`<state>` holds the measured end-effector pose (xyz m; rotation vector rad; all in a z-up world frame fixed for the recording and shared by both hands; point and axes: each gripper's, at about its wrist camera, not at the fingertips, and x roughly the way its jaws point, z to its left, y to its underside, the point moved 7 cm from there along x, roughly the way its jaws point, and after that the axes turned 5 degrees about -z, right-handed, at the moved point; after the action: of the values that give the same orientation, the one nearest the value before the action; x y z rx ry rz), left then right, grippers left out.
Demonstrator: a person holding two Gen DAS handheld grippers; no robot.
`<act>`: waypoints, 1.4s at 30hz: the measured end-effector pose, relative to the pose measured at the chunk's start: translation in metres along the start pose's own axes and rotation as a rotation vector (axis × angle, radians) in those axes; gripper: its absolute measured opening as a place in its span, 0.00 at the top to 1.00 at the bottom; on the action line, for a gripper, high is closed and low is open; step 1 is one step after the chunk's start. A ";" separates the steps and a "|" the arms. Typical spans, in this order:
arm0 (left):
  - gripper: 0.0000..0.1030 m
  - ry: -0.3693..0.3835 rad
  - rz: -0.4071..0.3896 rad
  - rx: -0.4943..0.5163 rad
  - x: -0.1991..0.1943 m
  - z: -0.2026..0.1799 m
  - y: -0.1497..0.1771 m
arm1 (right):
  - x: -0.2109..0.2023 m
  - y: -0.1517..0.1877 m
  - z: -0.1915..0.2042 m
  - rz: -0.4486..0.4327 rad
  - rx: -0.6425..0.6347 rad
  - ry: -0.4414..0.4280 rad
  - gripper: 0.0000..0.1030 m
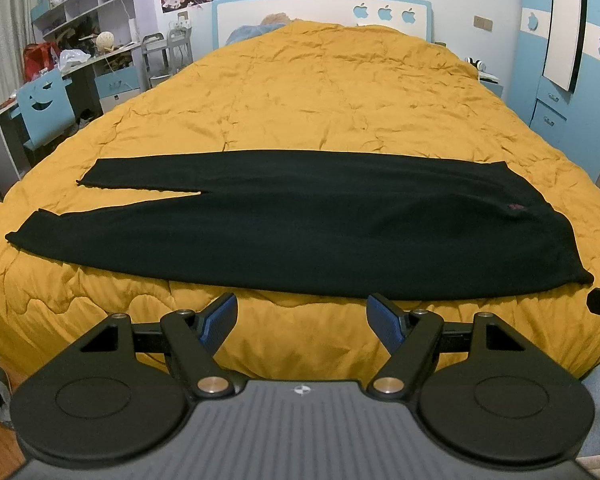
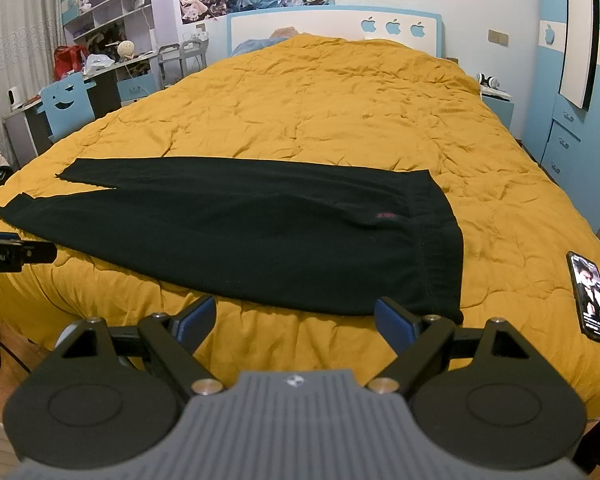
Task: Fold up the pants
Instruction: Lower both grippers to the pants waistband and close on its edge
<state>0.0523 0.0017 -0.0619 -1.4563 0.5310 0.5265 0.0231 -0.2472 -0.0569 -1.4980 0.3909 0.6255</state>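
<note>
Black pants [image 1: 300,224] lie flat across the near part of a bed with a mustard-yellow quilt [image 1: 320,92]. The waistband is at the right and the two leg ends point left, slightly apart. They also show in the right wrist view [image 2: 260,232]. My left gripper [image 1: 302,322] is open and empty, hovering just short of the pants' near edge, around the middle. My right gripper [image 2: 294,322] is open and empty, near the waistband's front corner [image 2: 440,300]. The left gripper's body [image 2: 12,254] shows at the left edge of the right wrist view.
A phone [image 2: 590,298] with a lit screen lies on the quilt [image 2: 340,112] to the right of the waistband. A desk with a blue chair [image 1: 46,108] and shelves stand left of the bed. A blue wardrobe [image 2: 572,120] stands at the right.
</note>
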 end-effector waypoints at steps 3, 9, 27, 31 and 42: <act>0.16 0.000 0.003 -0.003 0.000 0.000 0.000 | 0.000 0.000 0.000 -0.001 0.000 -0.001 0.20; 0.16 -0.011 0.008 -0.004 0.003 0.004 -0.003 | 0.000 -0.001 -0.001 0.004 -0.004 0.005 0.20; 0.23 -0.041 -0.098 0.329 0.033 0.108 -0.053 | 0.070 -0.022 -0.032 0.045 -0.257 -0.087 0.34; 0.23 -0.096 0.021 0.516 0.072 0.134 -0.031 | 0.088 -0.011 -0.038 0.114 -0.336 -0.111 0.41; 0.24 -0.245 0.152 0.752 0.148 0.173 0.011 | 0.110 0.022 -0.064 0.238 -0.501 -0.103 0.44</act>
<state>0.1639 0.1771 -0.1564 -0.6303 0.5636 0.5369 0.1051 -0.2960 -0.1437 -1.8983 0.3507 1.0405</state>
